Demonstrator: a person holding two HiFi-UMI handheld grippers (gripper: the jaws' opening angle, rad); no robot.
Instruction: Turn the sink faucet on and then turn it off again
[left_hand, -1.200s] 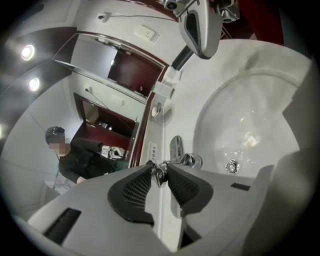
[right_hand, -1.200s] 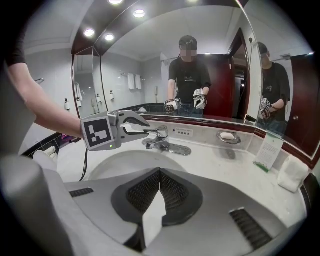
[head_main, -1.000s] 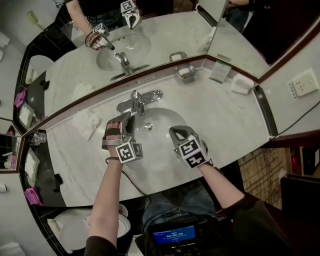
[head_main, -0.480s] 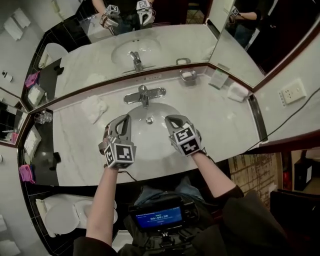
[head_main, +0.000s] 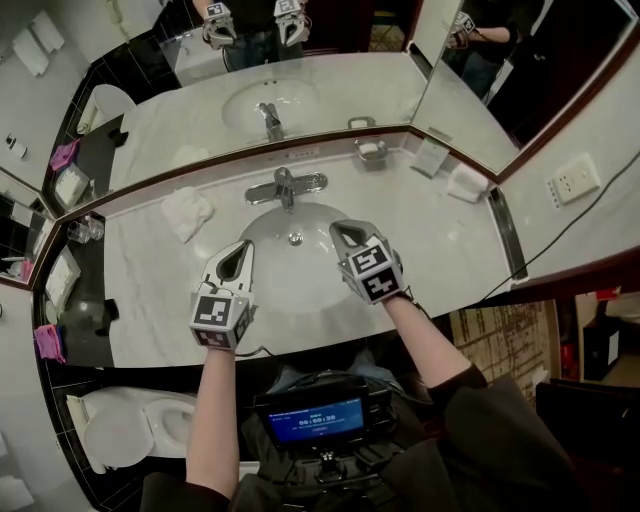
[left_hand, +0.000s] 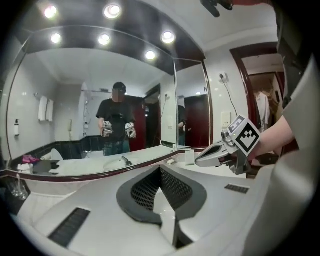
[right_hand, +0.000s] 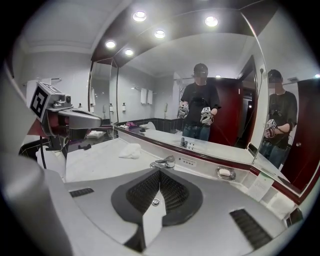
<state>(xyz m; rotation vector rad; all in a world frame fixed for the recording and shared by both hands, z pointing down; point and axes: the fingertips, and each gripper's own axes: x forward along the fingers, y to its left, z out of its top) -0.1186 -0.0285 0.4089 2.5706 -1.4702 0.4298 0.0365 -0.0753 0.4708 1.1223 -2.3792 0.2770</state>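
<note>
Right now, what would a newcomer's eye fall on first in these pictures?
The left hand-held gripper and the right hand-held gripper hang shut and empty above the white sink basin. Behind them stand the chrome faucet and a wide mirror that reflects the person holding both.

Bathroom, hotel-type. Evidence: marble vanity counter, sunk basin, faucet, wide wall mirror across top, soap dish, toilet lower left.
</note>
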